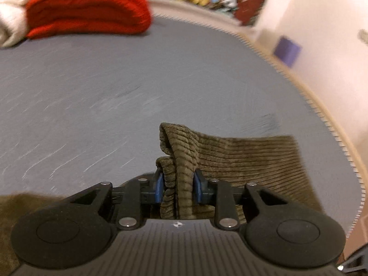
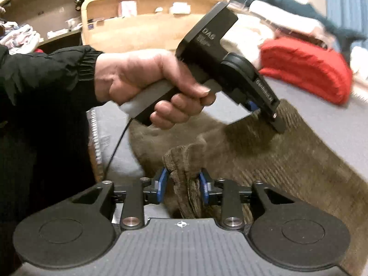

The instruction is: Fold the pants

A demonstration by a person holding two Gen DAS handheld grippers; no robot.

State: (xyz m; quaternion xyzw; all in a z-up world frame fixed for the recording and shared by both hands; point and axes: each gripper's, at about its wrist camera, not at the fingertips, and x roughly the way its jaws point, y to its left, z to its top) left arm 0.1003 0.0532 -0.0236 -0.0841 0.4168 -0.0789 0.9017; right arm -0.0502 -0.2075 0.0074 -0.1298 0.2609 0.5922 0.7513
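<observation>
1. Left wrist view: your left hand-held gripper (image 1: 177, 187) is clamped on a bunched fold of the olive corduroy pants (image 1: 241, 156), its blue pads (image 1: 158, 187) pressing both sides. The pants spread toward 3 o'clock over the grey table (image 1: 92, 80). A folded red cloth (image 1: 87, 9) sits at 11 o'clock.
2. Right wrist view: your right hand-held gripper (image 2: 182, 184) pinches another pants (image 2: 287, 161) fold. Your left hand (image 2: 147, 80) holds its tool at 12 o'clock.
</observation>
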